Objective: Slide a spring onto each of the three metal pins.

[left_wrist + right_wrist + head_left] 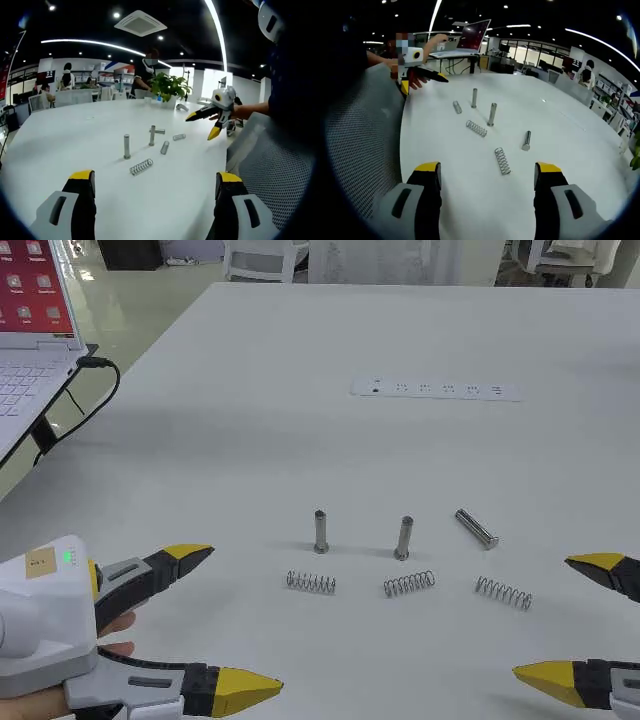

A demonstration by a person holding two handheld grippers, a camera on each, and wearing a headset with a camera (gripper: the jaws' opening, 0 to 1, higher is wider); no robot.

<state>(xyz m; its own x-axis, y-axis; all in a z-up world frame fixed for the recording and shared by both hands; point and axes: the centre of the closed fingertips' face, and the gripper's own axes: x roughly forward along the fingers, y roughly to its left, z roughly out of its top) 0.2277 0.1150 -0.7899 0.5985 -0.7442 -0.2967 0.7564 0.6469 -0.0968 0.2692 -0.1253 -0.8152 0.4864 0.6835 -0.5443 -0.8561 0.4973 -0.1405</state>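
Three loose springs (409, 583), head view's laptop (30, 300), left gripper view's plant (170, 86)

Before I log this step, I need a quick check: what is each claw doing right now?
Left claw: open, holding nothing.
Right claw: open, holding nothing.

Nothing legible. The laptop (30, 310) screen at 10 o'clock shows red icons too small to read; the white strip (435, 390) on the desk (250, 420) at 1 o'clock bears tiny, unreadable marks.
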